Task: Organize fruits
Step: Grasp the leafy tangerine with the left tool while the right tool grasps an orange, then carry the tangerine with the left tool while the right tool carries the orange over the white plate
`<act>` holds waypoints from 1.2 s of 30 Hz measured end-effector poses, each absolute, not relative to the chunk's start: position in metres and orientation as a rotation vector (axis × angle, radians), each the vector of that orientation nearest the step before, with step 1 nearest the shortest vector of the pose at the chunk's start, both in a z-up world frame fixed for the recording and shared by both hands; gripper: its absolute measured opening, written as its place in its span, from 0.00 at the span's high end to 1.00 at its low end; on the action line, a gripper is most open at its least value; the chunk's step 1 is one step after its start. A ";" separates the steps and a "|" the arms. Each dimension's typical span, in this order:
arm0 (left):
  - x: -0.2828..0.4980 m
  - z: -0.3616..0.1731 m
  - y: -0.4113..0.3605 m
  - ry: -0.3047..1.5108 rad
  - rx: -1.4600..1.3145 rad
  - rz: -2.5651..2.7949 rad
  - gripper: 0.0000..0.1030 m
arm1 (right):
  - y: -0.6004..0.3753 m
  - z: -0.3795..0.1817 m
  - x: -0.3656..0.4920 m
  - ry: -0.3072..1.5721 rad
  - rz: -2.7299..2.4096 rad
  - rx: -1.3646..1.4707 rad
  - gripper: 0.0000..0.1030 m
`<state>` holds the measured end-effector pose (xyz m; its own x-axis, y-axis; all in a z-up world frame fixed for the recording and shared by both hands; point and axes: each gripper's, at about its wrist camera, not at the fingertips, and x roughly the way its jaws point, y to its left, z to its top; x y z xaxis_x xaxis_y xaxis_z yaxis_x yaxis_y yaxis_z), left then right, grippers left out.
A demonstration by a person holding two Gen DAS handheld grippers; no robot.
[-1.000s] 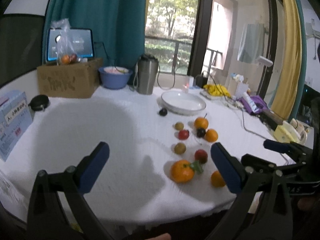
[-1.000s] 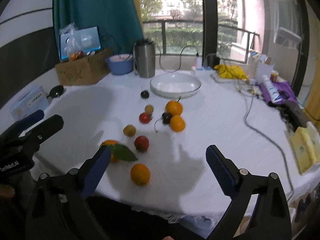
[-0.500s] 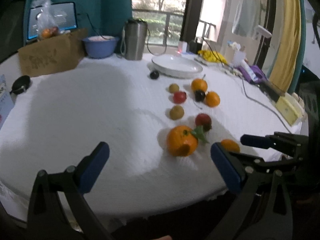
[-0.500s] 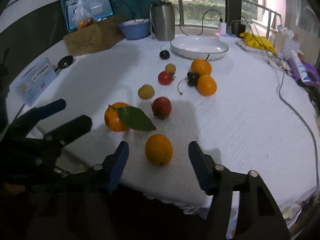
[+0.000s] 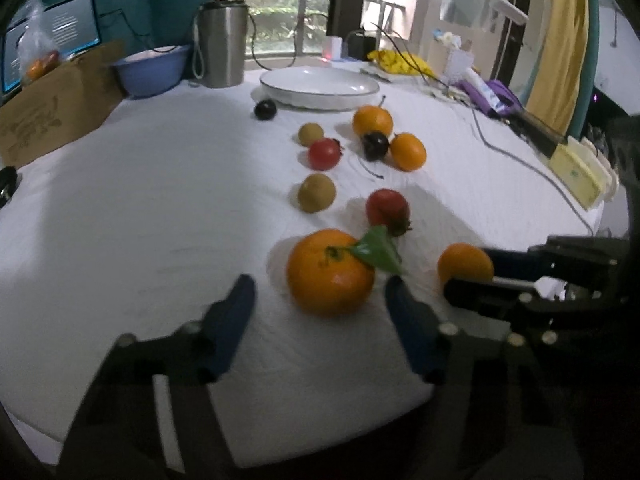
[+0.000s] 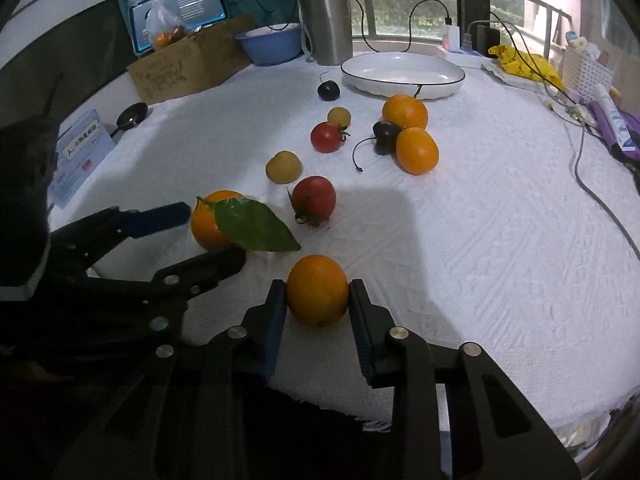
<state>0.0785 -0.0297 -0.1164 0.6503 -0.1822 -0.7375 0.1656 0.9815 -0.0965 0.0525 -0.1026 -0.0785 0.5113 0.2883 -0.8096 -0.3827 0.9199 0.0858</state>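
The only writing that can be made out is on the blue card (image 6: 78, 156) at the table's left edge: Chinese characters, too small to read with certainty. The cardboard box (image 6: 188, 66) carries a dark print that stays illegible, and the lit screen (image 6: 182, 4) behind it shows text lines too fine to read.

The right gripper (image 6: 318, 298) has its blue pads against both sides of a plain orange (image 6: 317, 290) near the table's front edge; its jaws are closing, and the fruit sits on the white cloth (image 6: 460, 220) between them. In the left wrist view the same orange (image 5: 464, 266) shows pinched at the tips of that gripper.

The left gripper (image 5: 320, 300) is about half open and its jaws are closing. The leafed orange (image 5: 330, 270) lies between and just ahead of its pads (image 5: 236, 320), which do not touch it. From the right wrist view one pad reaches the fruit's far side, the other lies below it.

Farther back on the cloth lie a red tomato (image 6: 314, 198), a yellowish fruit (image 6: 284, 166), a second tomato (image 6: 327, 137), a smaller yellowish fruit (image 6: 339, 117), two oranges (image 6: 416, 150) with a dark cherry (image 6: 385, 133) touching them, and a lone cherry (image 6: 329, 90) beside the white plate (image 6: 400, 76). A steel cup (image 6: 328, 28) and blue bowl (image 6: 270, 44) stand behind.
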 end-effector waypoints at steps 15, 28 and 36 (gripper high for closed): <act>0.090 -0.117 -0.036 0.854 0.010 -0.200 0.56 | -0.112 -0.071 0.060 0.926 0.374 -0.094 0.67; 0.108 -0.080 -0.033 0.782 -0.016 -0.189 0.56 | -0.116 -0.047 0.080 0.865 0.363 -0.100 0.67; 0.131 -0.063 -0.034 0.754 -0.019 -0.191 0.56 | -0.120 -0.028 0.102 0.825 0.350 -0.109 0.67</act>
